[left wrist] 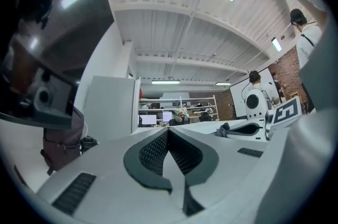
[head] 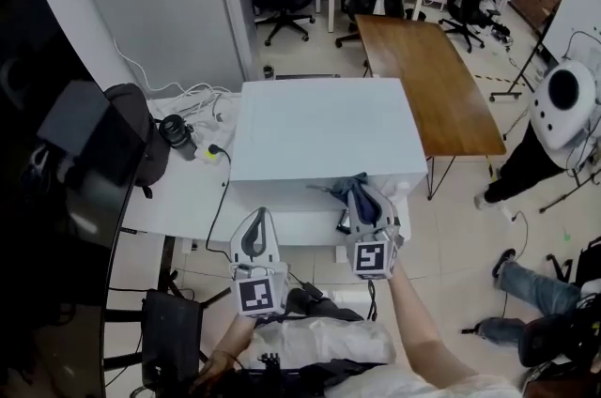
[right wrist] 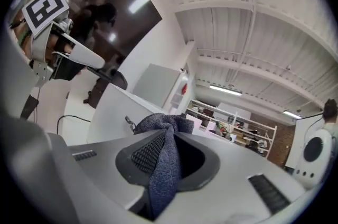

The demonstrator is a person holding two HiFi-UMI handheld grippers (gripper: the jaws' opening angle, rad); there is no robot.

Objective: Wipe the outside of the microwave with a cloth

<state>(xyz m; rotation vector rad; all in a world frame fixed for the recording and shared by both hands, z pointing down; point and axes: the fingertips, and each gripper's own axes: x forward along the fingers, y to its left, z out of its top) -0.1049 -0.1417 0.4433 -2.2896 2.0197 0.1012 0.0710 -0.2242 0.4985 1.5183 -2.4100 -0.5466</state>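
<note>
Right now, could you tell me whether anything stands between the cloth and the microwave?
Nothing visible does. The right gripper holds the cloth right at the front top edge of the microwave, with no other object between them.

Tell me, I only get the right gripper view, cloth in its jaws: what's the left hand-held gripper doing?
Observer: The left hand-held gripper is shut, nothing between its jaws.
Operator: Where is it against the microwave?
Observer: Head view puts it before the front of the microwave, near the left end.
Operator: Where is my cloth on it?
Observer: The cloth is at the top front edge, right of the middle.
</note>
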